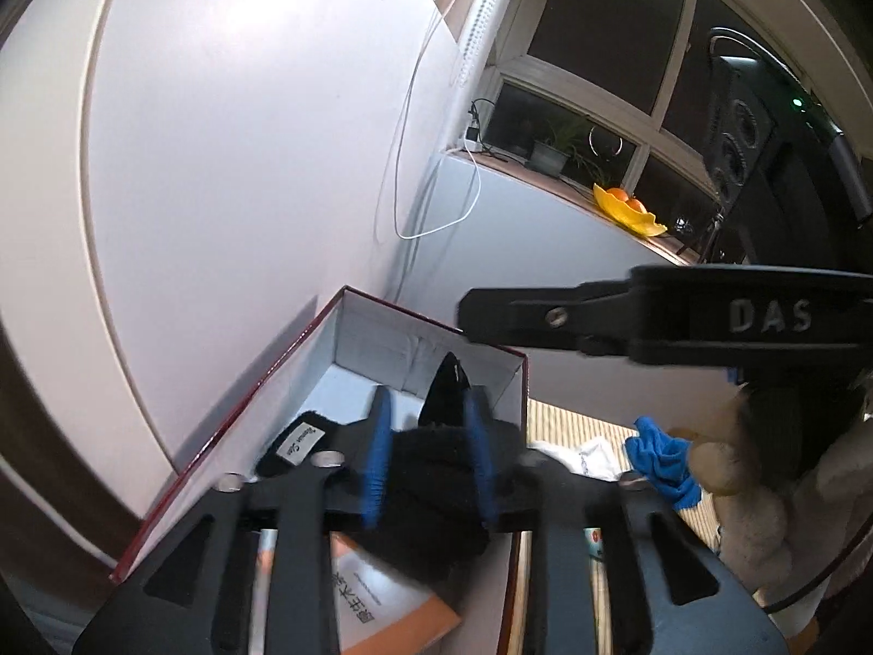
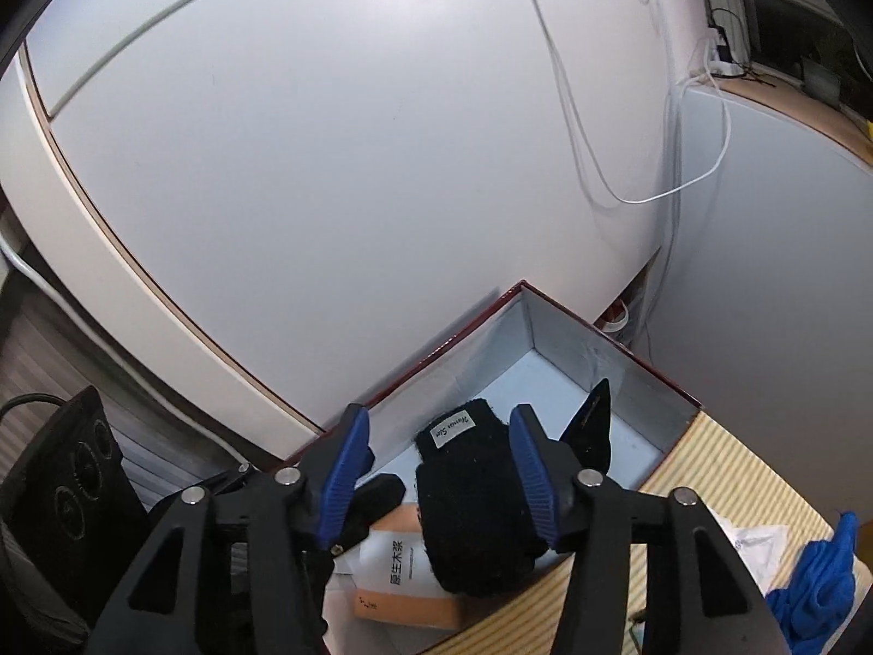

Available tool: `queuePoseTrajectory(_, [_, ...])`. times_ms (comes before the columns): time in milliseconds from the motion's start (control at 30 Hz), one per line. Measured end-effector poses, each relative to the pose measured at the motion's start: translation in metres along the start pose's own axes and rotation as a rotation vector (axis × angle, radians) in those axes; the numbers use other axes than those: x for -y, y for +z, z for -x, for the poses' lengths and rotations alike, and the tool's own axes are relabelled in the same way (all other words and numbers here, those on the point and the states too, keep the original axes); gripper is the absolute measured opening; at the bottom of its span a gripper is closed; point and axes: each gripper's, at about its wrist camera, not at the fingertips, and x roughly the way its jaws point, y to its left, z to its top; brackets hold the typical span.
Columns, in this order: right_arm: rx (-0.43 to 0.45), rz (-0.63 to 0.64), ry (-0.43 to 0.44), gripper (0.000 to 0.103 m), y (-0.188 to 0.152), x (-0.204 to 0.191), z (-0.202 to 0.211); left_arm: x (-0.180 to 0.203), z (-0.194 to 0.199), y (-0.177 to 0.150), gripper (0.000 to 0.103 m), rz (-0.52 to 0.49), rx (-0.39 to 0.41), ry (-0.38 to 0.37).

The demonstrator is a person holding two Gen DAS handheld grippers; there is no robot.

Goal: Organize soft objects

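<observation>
— Which way does your black knit glove (image 2: 480, 496) run?
— Lengthwise from you, labelled cuff toward the box's (image 2: 644, 376) far corner.
— Grippers?
— Your left gripper (image 1: 431, 464) clamps the glove over the box; your right gripper (image 2: 436, 486) straddles it, spread wide.

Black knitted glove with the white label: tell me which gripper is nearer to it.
Left. The left gripper is clamped on the black knitted glove over the red-edged cardboard box. The right gripper sits open around it, pads apparently not touching.

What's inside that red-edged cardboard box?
A black knitted glove, a tissue pack partly beneath it, and a black pointed piece. Whatever lies under them is hidden.
</observation>
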Motion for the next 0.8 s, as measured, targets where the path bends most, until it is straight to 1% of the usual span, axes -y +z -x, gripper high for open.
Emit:
queuePoseTrajectory(67, [0.010,-0.001,-0.008,0.055,-0.004,0.002,0.009,0.003,0.003,-0.002,0.044,0.003,0.003,-0.004])
queuePoseTrajectory(200, [0.023,0.000,-0.030,0.058,-0.015,0.007,0.023,0.010,0.006,-0.005,0.045,0.002,-0.006,-0.024])
queuePoseTrajectory(233, [0.025,0.004,-0.037,0.060,-0.018,0.008,0.028,0.012,0.005,-0.004,0.047,0.002,-0.009,-0.029])
queuePoseTrajectory(267, [0.029,0.013,-0.053,0.061,-0.024,0.009,0.036,0.014,0.007,-0.006,0.051,0.003,-0.011,-0.037])
queuePoseTrajectory(300, [0.032,0.019,-0.064,0.063,-0.028,0.010,0.041,0.016,0.009,-0.008,0.053,0.004,-0.012,-0.045])
queuePoseTrajectory(333, [0.033,0.023,-0.074,0.064,-0.033,0.011,0.047,0.019,0.011,-0.009,0.054,0.001,-0.012,-0.051])
queuePoseTrajectory(467, [0.035,0.019,-0.118,0.064,-0.058,0.022,0.074,0.030,0.017,-0.017,0.054,-0.006,-0.027,-0.085])
queuePoseTrajectory(533, [0.038,0.003,-0.126,0.064,-0.074,0.031,0.091,0.039,0.021,-0.020,0.054,-0.013,-0.038,-0.116])
queuePoseTrajectory(567, [0.044,-0.007,-0.130,0.064,-0.080,0.036,0.098,0.043,0.023,-0.022,0.057,-0.017,-0.040,-0.126])
queuePoseTrajectory(600, [0.051,-0.024,-0.138,0.064,-0.089,0.042,0.109,0.048,0.025,-0.024,0.061,-0.025,-0.042,-0.143])
queuePoseTrajectory(633, [0.057,-0.041,-0.143,0.064,-0.097,0.048,0.119,0.052,0.026,-0.026,0.062,-0.029,-0.043,-0.152])
queuePoseTrajectory(800, [0.114,-0.116,-0.181,0.064,-0.137,0.072,0.171,0.079,0.029,-0.040,0.062,-0.064,-0.078,-0.222])
